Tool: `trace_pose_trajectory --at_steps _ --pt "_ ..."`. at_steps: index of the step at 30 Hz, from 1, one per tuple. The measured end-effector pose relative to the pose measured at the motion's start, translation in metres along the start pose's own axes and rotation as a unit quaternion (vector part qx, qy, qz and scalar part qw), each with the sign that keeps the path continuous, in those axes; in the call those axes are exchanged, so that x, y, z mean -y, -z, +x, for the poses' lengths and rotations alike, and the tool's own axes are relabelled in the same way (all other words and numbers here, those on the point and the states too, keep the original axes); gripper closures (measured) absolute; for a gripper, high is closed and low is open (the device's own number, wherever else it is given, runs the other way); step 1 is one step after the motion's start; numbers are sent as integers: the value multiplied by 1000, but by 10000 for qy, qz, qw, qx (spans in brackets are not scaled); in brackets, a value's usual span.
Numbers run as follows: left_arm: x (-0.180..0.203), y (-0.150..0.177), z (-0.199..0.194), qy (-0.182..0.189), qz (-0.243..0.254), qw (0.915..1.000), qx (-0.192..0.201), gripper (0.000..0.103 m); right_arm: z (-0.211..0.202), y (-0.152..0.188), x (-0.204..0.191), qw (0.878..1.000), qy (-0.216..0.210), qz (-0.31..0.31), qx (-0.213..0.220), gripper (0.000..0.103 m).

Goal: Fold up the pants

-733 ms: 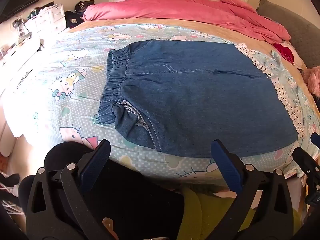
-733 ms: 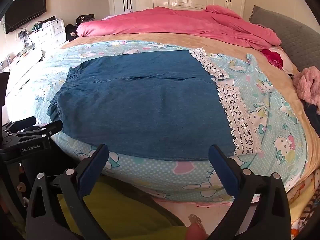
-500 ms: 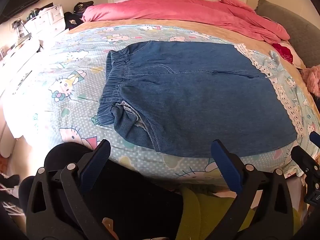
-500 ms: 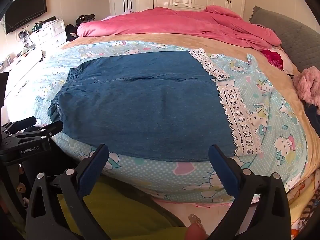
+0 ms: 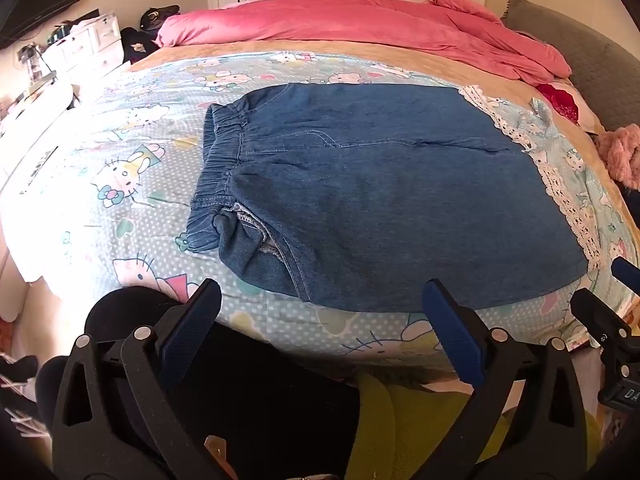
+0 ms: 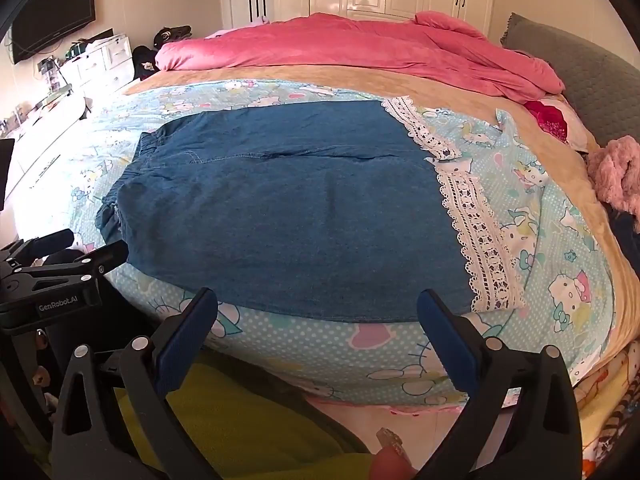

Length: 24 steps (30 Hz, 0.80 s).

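The blue denim pants [image 5: 392, 196] lie flat across the light-blue cartoon-print bedsheet [image 5: 132, 176], elastic waistband to the left and white lace-trimmed cuffs [image 6: 476, 228] to the right, their near edge close to the front edge of the bed. The left gripper [image 5: 320, 320] hangs just off that edge, its blue-padded fingers [image 5: 192, 328] spread wide with nothing between them. The right gripper [image 6: 318, 324] does likewise, fingers wide apart and holding nothing, low before the near hem. Behind the pants a rumpled pink quilt [image 6: 352, 48] is bunched along the far side. No container shows on the bed.
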State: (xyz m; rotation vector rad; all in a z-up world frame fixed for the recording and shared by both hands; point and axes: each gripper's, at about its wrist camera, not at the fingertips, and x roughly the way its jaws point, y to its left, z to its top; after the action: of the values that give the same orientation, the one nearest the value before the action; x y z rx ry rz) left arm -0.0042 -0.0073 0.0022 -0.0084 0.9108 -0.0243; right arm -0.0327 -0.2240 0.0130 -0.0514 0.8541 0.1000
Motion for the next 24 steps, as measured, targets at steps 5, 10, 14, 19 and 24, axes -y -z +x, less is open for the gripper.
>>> trace_pose_trajectory --at_steps 5,10,14,19,24 --pt "1 0 0 2 -9 10000 -4 8 0 0 0 10000 8 1 5 4" --pt "-1 1 -4 2 -19 10000 39 8 -1 0 -1 10000 13 -5 10 4" --pt "-2 0 -4 -4 -18 10000 49 8 -2 2 0 10000 15 1 24 4" --pt "-2 1 -7 -23 -21 10000 77 8 -3 1 1 10000 19 -5 18 4" --pt "-2 1 -8 -60 -29 9999 105 8 -3 1 1 10000 22 -3 14 4"
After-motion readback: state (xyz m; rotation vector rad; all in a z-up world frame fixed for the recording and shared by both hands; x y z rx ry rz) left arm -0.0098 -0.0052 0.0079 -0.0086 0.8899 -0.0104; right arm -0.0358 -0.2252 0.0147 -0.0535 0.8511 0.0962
